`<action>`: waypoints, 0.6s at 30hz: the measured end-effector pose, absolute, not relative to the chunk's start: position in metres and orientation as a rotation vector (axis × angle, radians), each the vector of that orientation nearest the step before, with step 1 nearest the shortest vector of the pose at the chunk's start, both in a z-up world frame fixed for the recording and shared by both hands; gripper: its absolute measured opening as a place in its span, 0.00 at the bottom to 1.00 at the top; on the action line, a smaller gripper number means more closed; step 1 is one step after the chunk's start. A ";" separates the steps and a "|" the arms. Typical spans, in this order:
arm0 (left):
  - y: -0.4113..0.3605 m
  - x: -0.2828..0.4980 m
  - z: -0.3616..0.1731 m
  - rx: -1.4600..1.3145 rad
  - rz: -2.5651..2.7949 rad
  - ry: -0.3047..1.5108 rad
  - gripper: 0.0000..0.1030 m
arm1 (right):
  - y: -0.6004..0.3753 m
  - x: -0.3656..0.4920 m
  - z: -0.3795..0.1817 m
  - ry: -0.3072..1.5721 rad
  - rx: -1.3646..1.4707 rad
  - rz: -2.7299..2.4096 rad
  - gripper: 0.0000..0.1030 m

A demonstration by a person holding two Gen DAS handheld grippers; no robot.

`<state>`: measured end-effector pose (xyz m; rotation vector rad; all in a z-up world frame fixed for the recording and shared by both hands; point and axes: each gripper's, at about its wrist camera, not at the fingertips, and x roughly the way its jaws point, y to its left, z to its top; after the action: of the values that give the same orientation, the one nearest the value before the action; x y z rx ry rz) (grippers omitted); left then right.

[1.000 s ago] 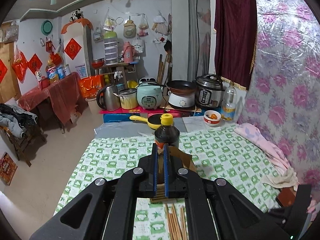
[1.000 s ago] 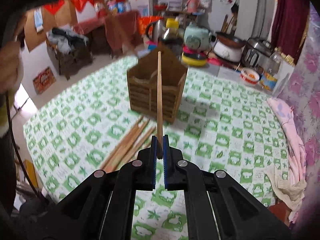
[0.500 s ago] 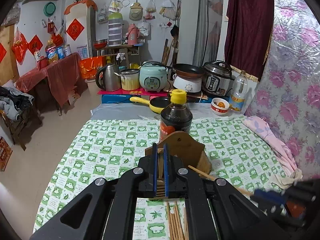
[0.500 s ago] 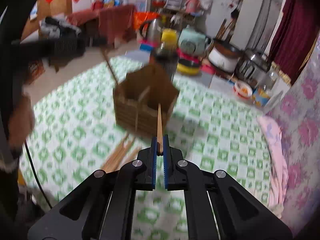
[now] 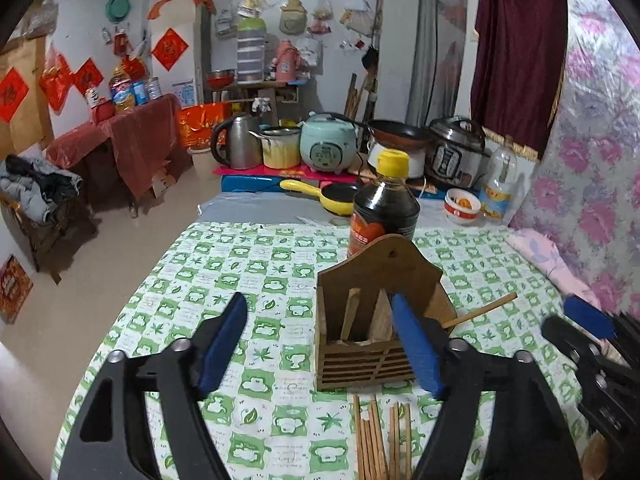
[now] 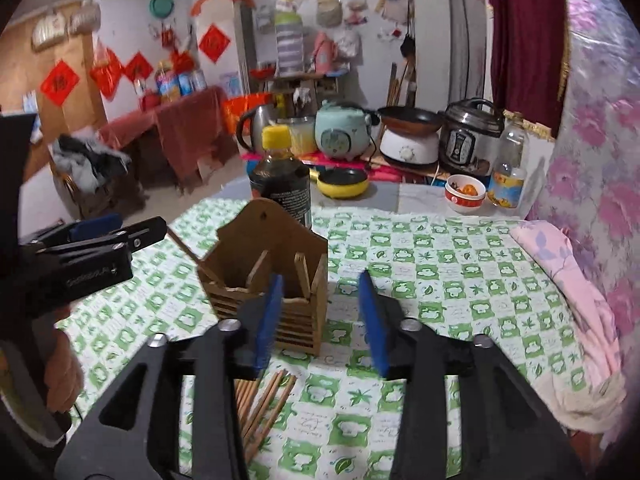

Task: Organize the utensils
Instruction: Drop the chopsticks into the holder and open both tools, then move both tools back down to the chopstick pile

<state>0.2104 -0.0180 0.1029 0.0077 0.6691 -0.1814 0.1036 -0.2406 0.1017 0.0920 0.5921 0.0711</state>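
A wooden utensil holder (image 5: 368, 344) (image 6: 264, 256) stands on the green checked tablecloth. Chopsticks lean inside it (image 5: 352, 312) (image 6: 302, 272); one pokes out to the right (image 5: 480, 310) in the left wrist view, and one pokes out to the left (image 6: 184, 244) in the right wrist view. More chopsticks lie loose on the cloth in front of the holder (image 5: 380, 436) (image 6: 264, 396). My left gripper (image 5: 320, 346) (image 6: 100, 240) hangs just before the holder, its jaws opening wide and gripping nothing. My right gripper (image 6: 320, 320) (image 5: 580, 328) is beside the holder, its jaws opening with nothing between them.
A dark sauce bottle with a yellow cap (image 5: 384, 208) (image 6: 280, 176) stands right behind the holder. A pink cloth (image 6: 568, 280) lies along the table's right edge by the flowered wall. Cookers, a kettle, a yellow pan and a small bowl (image 6: 464, 194) sit beyond the far edge.
Both grippers were shut on a chopstick each; both have now let go, and the sticks rest in the holder. The left gripper has sunk closer to the holder.
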 end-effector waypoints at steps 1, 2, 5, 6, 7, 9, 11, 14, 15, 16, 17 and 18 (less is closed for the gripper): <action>-0.014 0.203 0.103 0.000 -0.171 0.655 0.81 | -0.241 0.094 0.098 0.580 0.105 0.078 0.63; -0.010 0.197 0.101 -0.006 -0.161 0.644 0.87 | -0.242 0.083 0.093 0.569 0.122 0.087 0.68; -0.004 0.175 0.085 -0.005 -0.144 0.651 0.92 | -0.240 0.066 0.077 0.566 0.145 0.103 0.84; -0.003 0.167 0.075 0.007 -0.146 0.667 0.93 | -0.238 0.060 0.067 0.575 0.152 0.110 0.86; -0.003 0.161 0.066 0.019 -0.150 0.684 0.93 | -0.235 0.055 0.054 0.595 0.155 0.119 0.87; -0.004 0.147 0.042 0.046 -0.159 0.735 0.93 | -0.232 0.051 0.015 0.683 0.187 0.143 0.87; -0.004 0.136 0.012 0.057 -0.186 0.811 0.93 | -0.233 0.054 -0.008 0.749 0.202 0.141 0.87; -0.007 0.129 -0.025 0.067 -0.233 0.915 0.93 | -0.235 0.061 -0.030 0.824 0.199 0.104 0.87; -0.008 0.129 -0.034 0.070 -0.241 0.938 0.93 | -0.238 0.063 -0.038 0.854 0.225 0.117 0.87; -0.009 0.130 -0.045 0.073 -0.251 0.964 0.93 | -0.238 0.064 -0.040 0.858 0.230 0.123 0.87; -0.010 0.131 -0.052 0.073 -0.256 0.980 0.93 | -0.237 0.065 -0.041 0.860 0.228 0.124 0.87; -0.012 0.134 -0.059 0.076 -0.257 1.011 0.93 | -0.237 0.066 -0.043 0.862 0.227 0.121 0.87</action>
<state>0.1337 -0.0116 -0.0588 0.0756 1.0109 -0.2574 0.0657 -0.2368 -0.0431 0.2271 0.8624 0.1212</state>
